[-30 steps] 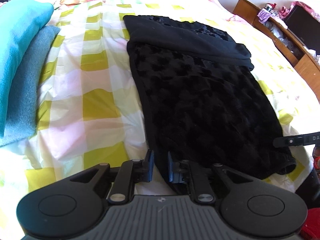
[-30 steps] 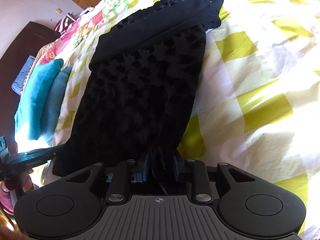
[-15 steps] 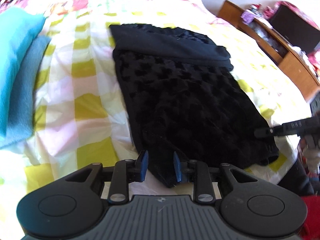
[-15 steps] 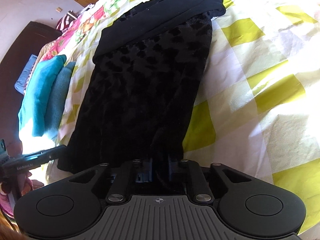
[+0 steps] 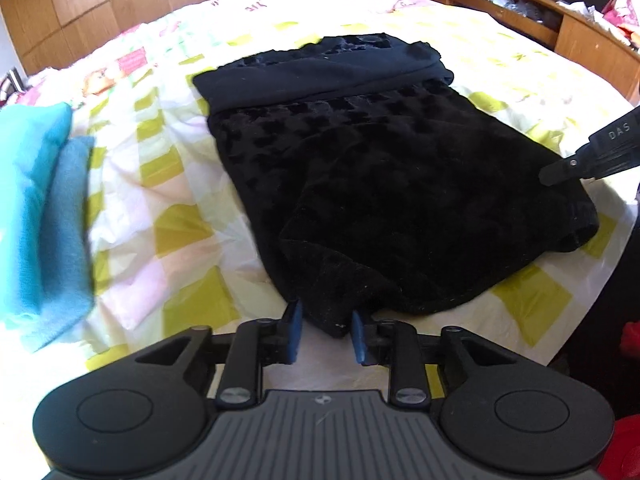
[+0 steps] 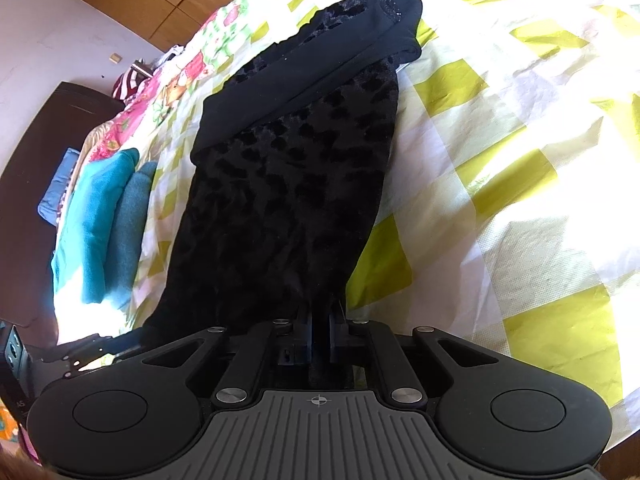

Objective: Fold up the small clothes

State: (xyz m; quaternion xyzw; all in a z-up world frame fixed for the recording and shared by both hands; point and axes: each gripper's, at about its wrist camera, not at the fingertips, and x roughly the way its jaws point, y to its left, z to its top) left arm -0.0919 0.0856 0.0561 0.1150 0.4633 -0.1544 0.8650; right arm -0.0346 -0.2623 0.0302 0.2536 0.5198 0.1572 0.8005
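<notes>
A black velvet garment with a plain waistband at its far end lies flat on the yellow-checked bedsheet. My left gripper holds the garment's near left corner bunched between its blue pads, raised off the sheet into a small fold. In the right wrist view the garment runs away from my right gripper, whose jaws are closing, narrow, on the near hem. The right gripper's finger shows at the garment's right edge. The left gripper's arm shows low at the left.
Folded teal clothes are stacked to the left of the garment, also seen as teal clothes. A wooden cabinet with clutter stands beyond the bed's right side. Wooden wardrobe doors stand behind the bed.
The left gripper lifted the garment's near left corner and drew it inward, raising a fold. The right jaws narrowed from wide apart onto the near hem.
</notes>
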